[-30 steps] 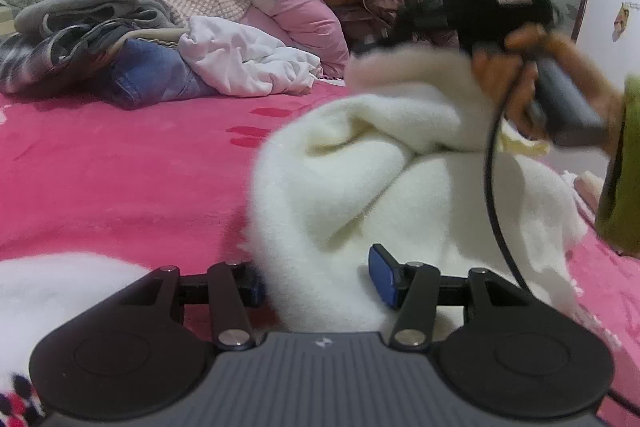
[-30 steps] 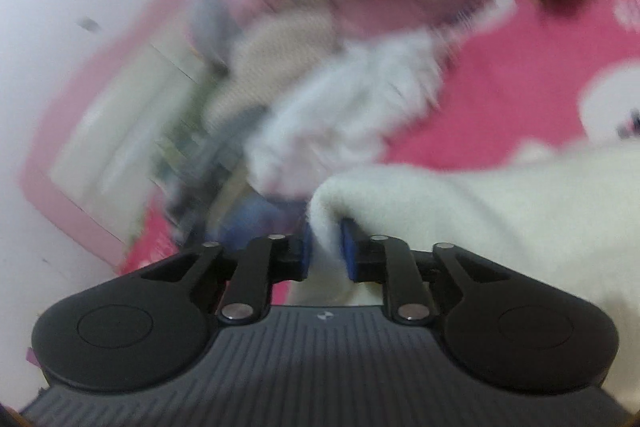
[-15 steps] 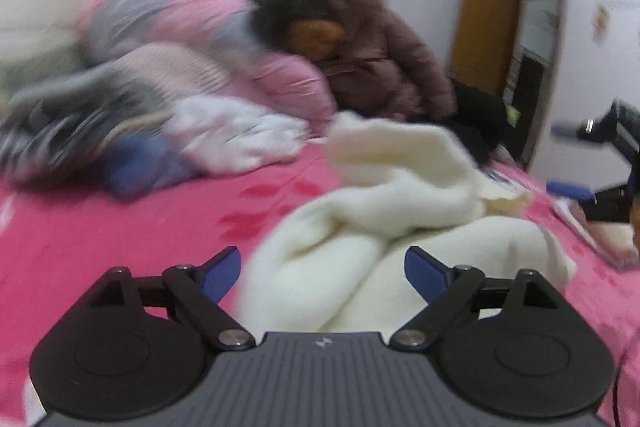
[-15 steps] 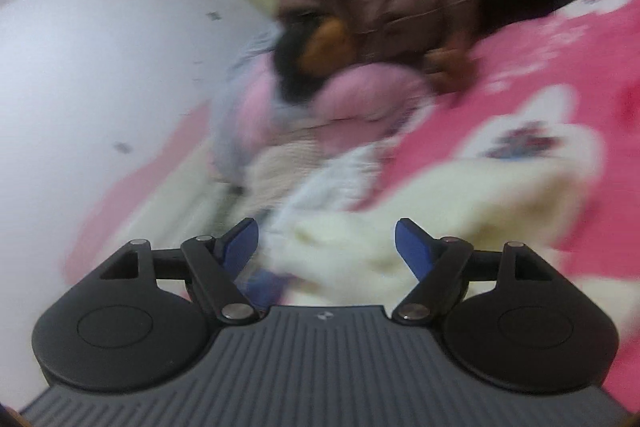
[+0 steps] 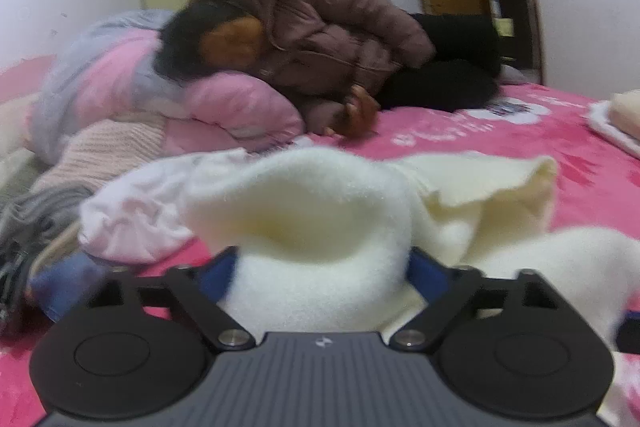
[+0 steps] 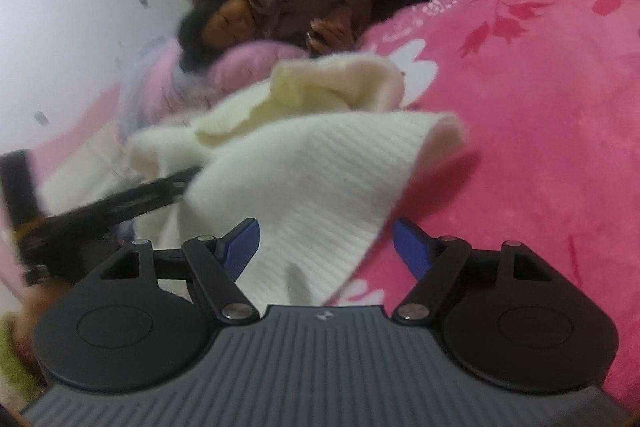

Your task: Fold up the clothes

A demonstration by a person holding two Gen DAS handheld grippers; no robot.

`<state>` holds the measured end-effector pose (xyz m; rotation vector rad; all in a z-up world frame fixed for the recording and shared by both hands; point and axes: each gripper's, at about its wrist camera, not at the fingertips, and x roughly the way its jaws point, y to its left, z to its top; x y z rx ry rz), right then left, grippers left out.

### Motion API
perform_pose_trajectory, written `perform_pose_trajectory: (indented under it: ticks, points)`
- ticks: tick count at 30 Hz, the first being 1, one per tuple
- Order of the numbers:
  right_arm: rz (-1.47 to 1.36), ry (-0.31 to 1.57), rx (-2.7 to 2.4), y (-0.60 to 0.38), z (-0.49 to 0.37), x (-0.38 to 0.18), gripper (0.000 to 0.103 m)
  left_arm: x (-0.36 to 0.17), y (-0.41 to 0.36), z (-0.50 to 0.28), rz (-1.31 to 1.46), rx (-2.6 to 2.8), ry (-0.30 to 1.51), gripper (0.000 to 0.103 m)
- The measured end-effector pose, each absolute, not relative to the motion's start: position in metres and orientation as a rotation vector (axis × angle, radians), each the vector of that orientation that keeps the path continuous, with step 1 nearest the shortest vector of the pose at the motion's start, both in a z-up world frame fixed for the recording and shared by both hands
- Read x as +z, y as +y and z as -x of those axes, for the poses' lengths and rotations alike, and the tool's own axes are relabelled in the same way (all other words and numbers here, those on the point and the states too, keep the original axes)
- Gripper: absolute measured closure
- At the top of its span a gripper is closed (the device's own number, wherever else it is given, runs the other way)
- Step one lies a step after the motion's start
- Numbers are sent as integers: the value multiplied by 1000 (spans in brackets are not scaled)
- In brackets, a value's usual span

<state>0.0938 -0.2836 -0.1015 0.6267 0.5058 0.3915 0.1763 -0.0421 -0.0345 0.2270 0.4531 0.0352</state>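
A cream fleece garment lies bunched on the pink bed. In the left wrist view a thick fold of it sits between the spread blue pads of my left gripper, which is open. In the right wrist view a ribbed flap of the same garment lies between the wide-open pads of my right gripper. The left gripper also shows there as a dark blurred shape at the garment's left side.
A person in a brown puffer jacket lies across the back of the bed on a pink pillow. A pile of other clothes is at the left. Folded cream items sit at the far right. Pink bedsheet spreads right.
Both grippers let go of the garment and opened wide. Both have since moved back in over its folds, and both views have swung toward the person.
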Motion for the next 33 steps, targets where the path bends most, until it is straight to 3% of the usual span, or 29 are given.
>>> perform_pose_trajectory:
  ticks: [1, 3, 6, 16, 22, 26, 33]
  points:
    - [-656, 492, 400, -288, -93, -102, 30, -33, -40, -177, -215, 46, 446, 42]
    - [-707, 479, 413, -295, -92, -108, 30, -27, -33, -178, -167, 52, 438, 65]
    - [-738, 461, 428, -300, -94, -111, 30, -16, -25, -169, -126, 63, 417, 77]
    - [-788, 436, 440, -308, -96, -115, 33, 58, 34, -48, 42, -25, 197, 80]
    - [-831, 396, 446, -318, -80, -109, 36, 71, 87, 27, 87, -68, 150, 80]
    - [-863, 360, 452, -326, -64, -103, 34, 50, 136, 46, 207, -41, 212, 80]
    - [-873, 337, 411, -342, -53, -80, 34, -30, 227, 19, 527, 143, 481, 77]
